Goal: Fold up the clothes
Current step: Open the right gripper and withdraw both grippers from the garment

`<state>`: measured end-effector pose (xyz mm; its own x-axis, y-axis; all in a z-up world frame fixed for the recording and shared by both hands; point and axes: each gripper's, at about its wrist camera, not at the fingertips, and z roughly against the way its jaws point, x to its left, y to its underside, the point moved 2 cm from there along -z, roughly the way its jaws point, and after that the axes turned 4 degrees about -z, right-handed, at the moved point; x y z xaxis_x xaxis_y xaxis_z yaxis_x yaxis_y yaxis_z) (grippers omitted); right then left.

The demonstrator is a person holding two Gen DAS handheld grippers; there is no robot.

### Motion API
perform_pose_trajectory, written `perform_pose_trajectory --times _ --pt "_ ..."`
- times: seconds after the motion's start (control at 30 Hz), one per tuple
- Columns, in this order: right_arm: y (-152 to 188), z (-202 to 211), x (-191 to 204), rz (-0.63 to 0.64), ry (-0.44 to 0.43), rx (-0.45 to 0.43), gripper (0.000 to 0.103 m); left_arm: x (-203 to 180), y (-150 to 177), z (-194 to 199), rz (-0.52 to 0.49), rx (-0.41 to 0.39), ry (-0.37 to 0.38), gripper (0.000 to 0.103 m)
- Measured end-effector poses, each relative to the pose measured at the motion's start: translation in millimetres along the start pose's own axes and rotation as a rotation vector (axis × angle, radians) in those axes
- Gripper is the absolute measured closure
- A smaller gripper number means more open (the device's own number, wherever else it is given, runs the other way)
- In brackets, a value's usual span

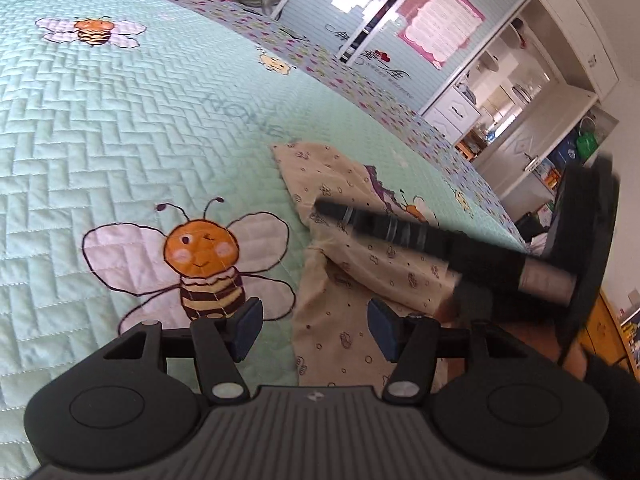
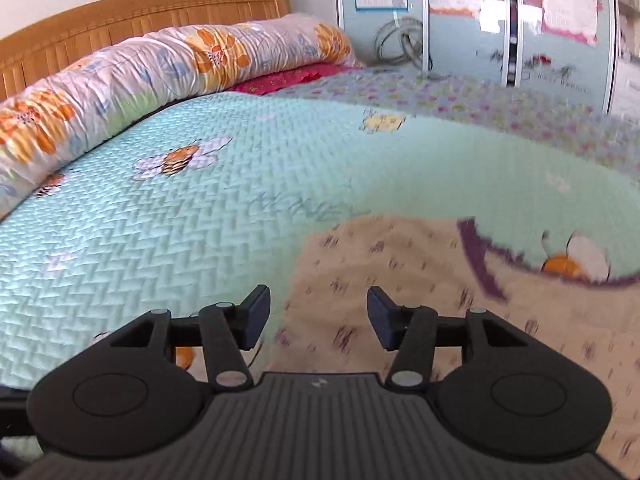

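Jaws of both the left gripper [image 1: 314, 330] and right gripper [image 2: 318, 318] stand apart and empty over the beige printed cotton garment [image 1: 344, 280], crumpled near the quilted mint bee-patterned bedspread's [image 1: 120, 140] edge, so first pinch separate corners and spread it flat.

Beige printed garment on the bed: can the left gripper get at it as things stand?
Probably yes. The left gripper is open and empty, with the beige garment just beyond its pads. The right gripper crosses farther along the cloth, leaving the near edge free.
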<state>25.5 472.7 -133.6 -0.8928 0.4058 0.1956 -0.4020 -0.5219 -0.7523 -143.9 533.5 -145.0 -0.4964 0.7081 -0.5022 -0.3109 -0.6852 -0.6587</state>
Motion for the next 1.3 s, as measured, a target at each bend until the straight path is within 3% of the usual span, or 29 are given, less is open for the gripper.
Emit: perform_pose_trajectory --times 0.03,0.07,0.2,0.23,0.3,0.37,0.4,0.5,0.57,0.6,0.67,0.7,0.83,0.9,1.0,1.1,1.17,1.23,1.3 --pt "6.7 -4.2 1.7 -0.003 -0.033 0.055 0.049 0.3 -0.4 0.9 -0.002 0.006 -0.001 0.042" --pt "12.0 -2.2 4.5 0.005 -0.027 0.048 0.049 -0.2 -0.2 2.1 -0.009 0.008 -0.006 0.042" --pt "16.4 39.0 -8.7 -0.104 -0.005 -0.118 0.049 -0.3 -0.4 4.9 -0.019 0.002 -0.017 0.042" --pt "18.8 44.5 -16.8 -0.133 0.035 -0.117 0.048 -0.9 -0.1 4.6 -0.021 0.004 -0.015 0.041" --pt "27.9 49.8 -34.8 -0.176 0.135 -0.054 0.048 -5.0 1.7 4.3 -0.039 0.006 -0.016 0.041" --pt "43.0 57.3 -47.4 -0.207 0.114 0.030 0.049 -12.0 2.3 5.4 -0.067 0.002 -0.008 0.041" --pt "46.2 66.8 -50.0 -0.202 0.104 0.027 0.049 -17.4 1.8 6.7 -0.087 -0.004 -0.001 0.041" --pt "40.3 98.2 -59.4 -0.167 0.153 -0.074 0.047 -42.9 -6.1 6.1 -0.152 -0.028 0.053 0.040" --pt "26.2 101.2 -83.0 -0.187 0.222 -0.136 0.029 -66.3 -18.9 -4.1 -0.180 -0.035 0.098 0.036" --pt "22.5 95.2 -97.3 -0.203 0.242 -0.128 0.028 -79.7 -25.4 -14.3 -0.210 -0.032 0.125 0.032" --pt "31.6 73.8 -124.5 -0.251 0.309 -0.028 0.032 -100.3 -33.2 -45.3 -0.251 0.001 0.164 0.029" --pt "42.1 67.1 -131.0 -0.275 0.327 0.024 0.034 -103.1 -33.9 -65.4 -0.240 0.039 0.155 0.030" --pt "78.6 90.1 -102.5 -0.129 0.288 0.033 0.032 -85.8 -17.6 -115.5 -0.274 0.165 0.037 0.042" --pt "83.6 113.7 -104.1 -0.157 0.256 -0.033 0.033 -74.5 -12.3 -108.7 -0.284 0.145 0.045 0.044" --pt "53.5 120.9 -114.3 -0.158 0.246 -0.144 0.032 -64.3 -14.6 -96.3 -0.261 0.141 0.025 0.043" --pt "21.0 83.6 -131.7 -0.140 0.226 -0.069 0.032 -60.2 -20.3 -96.0 -0.267 0.155 0.004 0.045" --pt "18.0 50.5 -156.7 -0.090 0.306 0.039 0.032 -58.8 -21.5 -95.1 -0.288 0.165 -0.002 0.050" --pt "23.2 53.0 -183.9 -0.105 0.305 0.043 0.031 -58.7 -22.0 -87.3 -0.321 0.171 -0.025 0.052" --pt "26.5 85.1 -194.7 -0.174 0.370 0.013 0.035 -61.2 -19.0 -70.0 -0.374 0.167 -0.069 0.046"
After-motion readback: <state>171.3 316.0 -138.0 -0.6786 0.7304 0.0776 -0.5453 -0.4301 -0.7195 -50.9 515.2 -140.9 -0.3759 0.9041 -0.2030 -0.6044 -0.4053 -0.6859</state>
